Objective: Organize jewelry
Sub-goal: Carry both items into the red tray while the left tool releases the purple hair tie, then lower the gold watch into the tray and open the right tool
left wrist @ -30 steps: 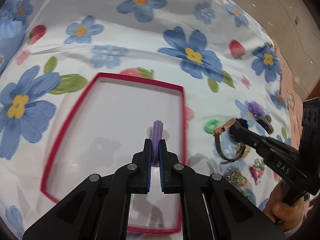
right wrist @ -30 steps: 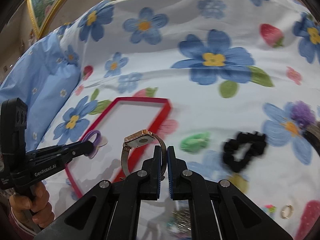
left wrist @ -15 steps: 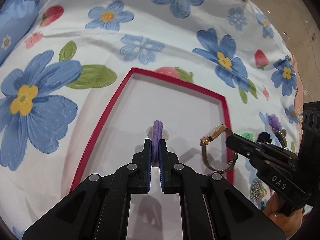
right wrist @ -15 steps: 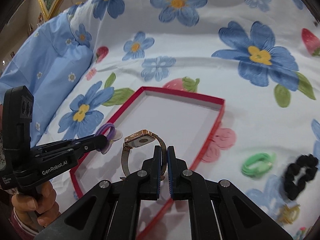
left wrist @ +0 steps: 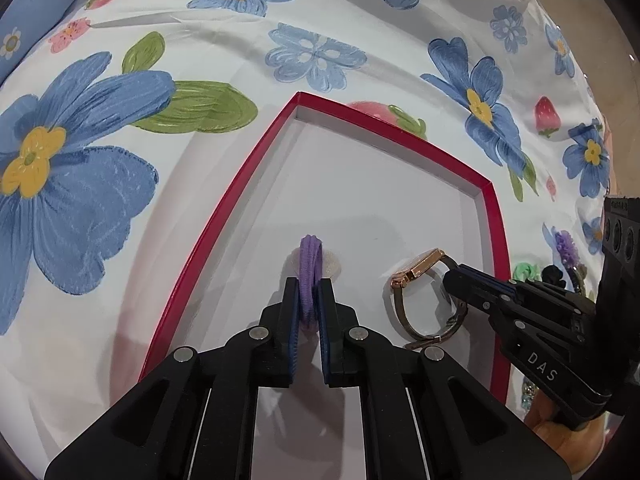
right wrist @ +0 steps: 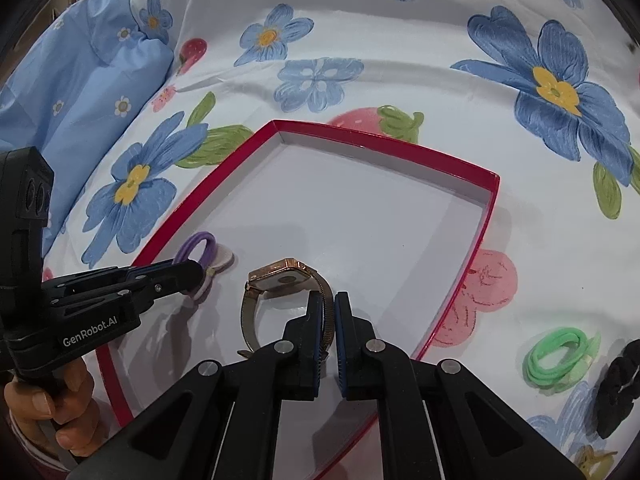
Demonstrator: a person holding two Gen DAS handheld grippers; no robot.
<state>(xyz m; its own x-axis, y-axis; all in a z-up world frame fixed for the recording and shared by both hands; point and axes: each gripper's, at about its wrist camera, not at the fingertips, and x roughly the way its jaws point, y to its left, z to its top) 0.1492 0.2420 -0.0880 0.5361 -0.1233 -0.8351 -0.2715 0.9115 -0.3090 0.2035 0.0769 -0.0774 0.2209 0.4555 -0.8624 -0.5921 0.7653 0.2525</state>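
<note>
A red-rimmed white tray (left wrist: 490, 216) (right wrist: 486, 216) lies on a flowered bedsheet. My left gripper (left wrist: 310, 284) is shut on a purple hair tie (left wrist: 308, 264) with a pale disc charm and holds it over the tray's near left part; it also shows in the right wrist view (right wrist: 196, 248). My right gripper (right wrist: 329, 300) is shut on the band of a rose-gold watch (right wrist: 280, 276) and holds it over the tray to the right of the hair tie; the watch shows in the left wrist view (left wrist: 420, 268) too.
Right of the tray lie a green hair tie (right wrist: 556, 360), a black scrunchie (right wrist: 616, 384) and a gold clip (right wrist: 592, 456). A purple flower piece (left wrist: 566, 244) lies further right. A blue pillow (right wrist: 72, 80) sits at the far left.
Both grippers have moved left from beside the tray to over it, carrying the hair tie and the watch, and have come lower and closer to its floor.
</note>
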